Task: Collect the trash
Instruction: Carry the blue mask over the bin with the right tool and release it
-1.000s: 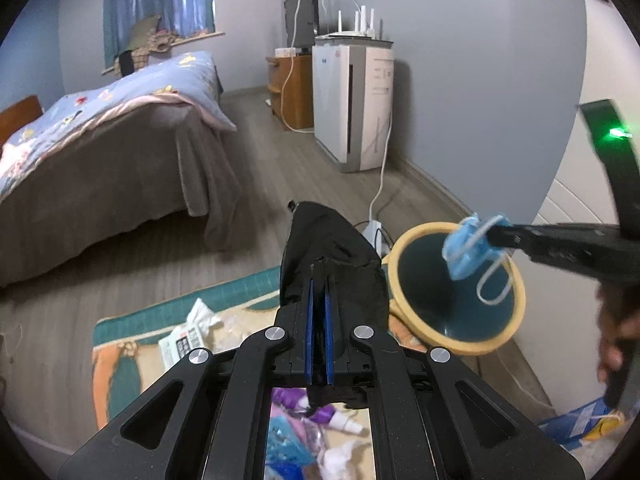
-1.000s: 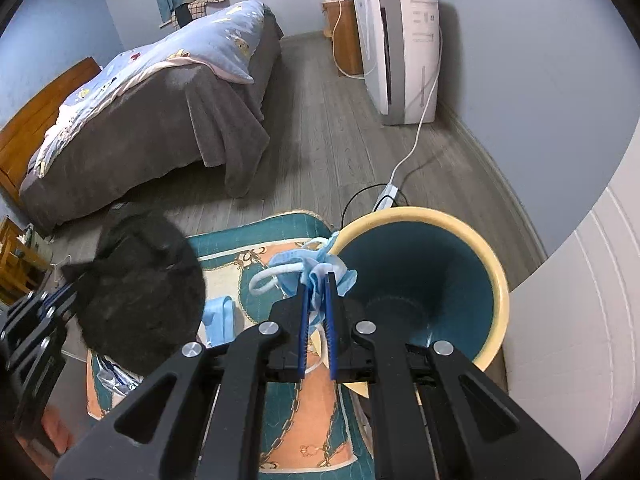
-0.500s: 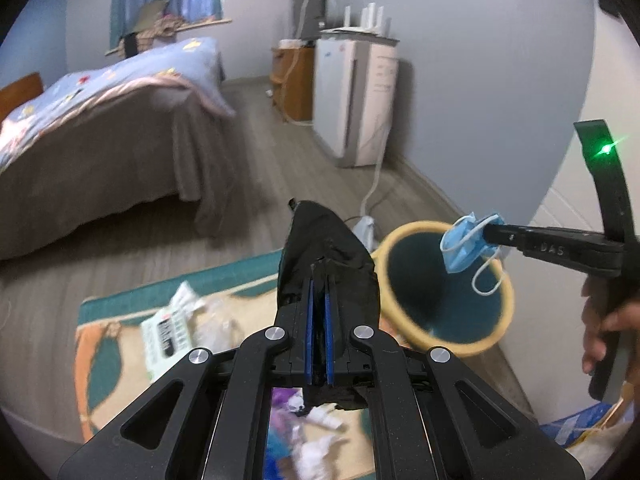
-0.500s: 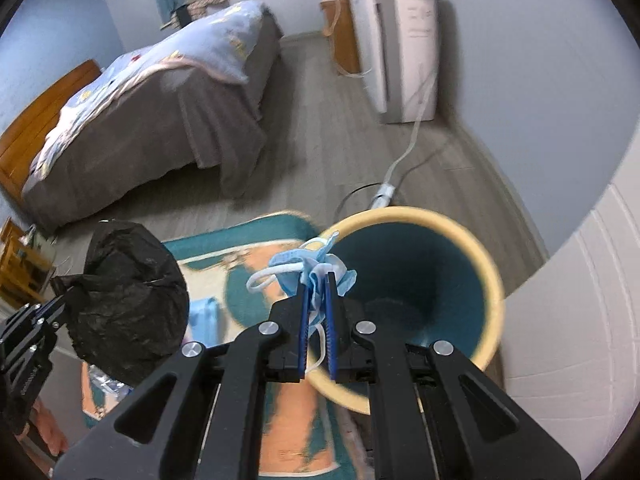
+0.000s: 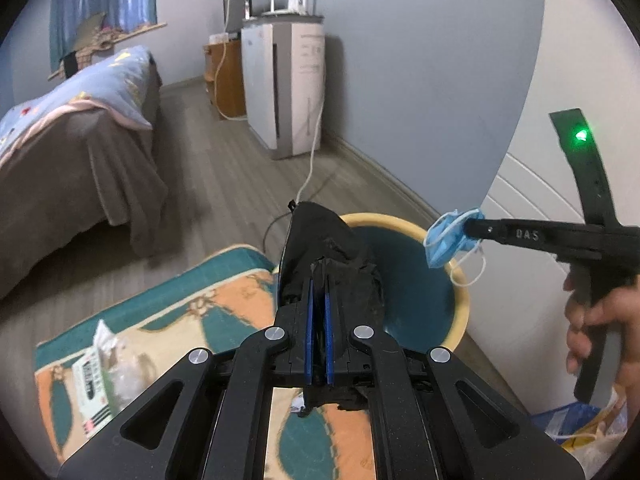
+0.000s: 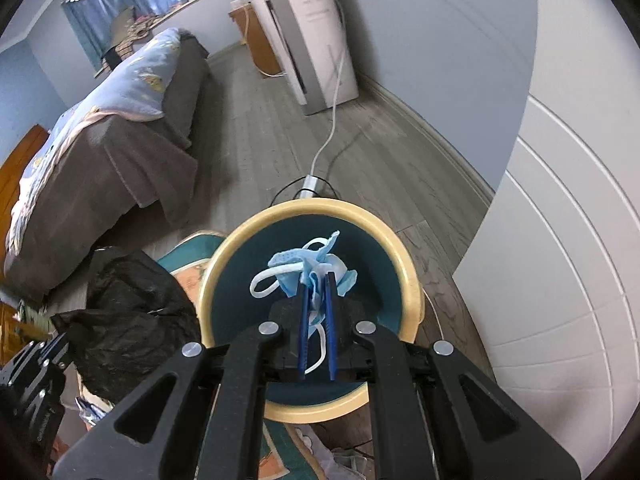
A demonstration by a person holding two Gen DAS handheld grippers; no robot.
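The right hand-held gripper [image 6: 316,280], clamped on a blue face mask [image 6: 308,266], hung over the bin [image 6: 408,280]; the left hand-held gripper [image 5: 318,280] pinched a black bag [image 5: 324,240]. Wrappers [image 5: 100,364] remained on the rug [image 5: 224,304].

surface: wood floor [image 6: 384,160] | on it: patterned rug [image 5: 224,304], bin [image 6: 408,280], bed [image 5: 72,168]
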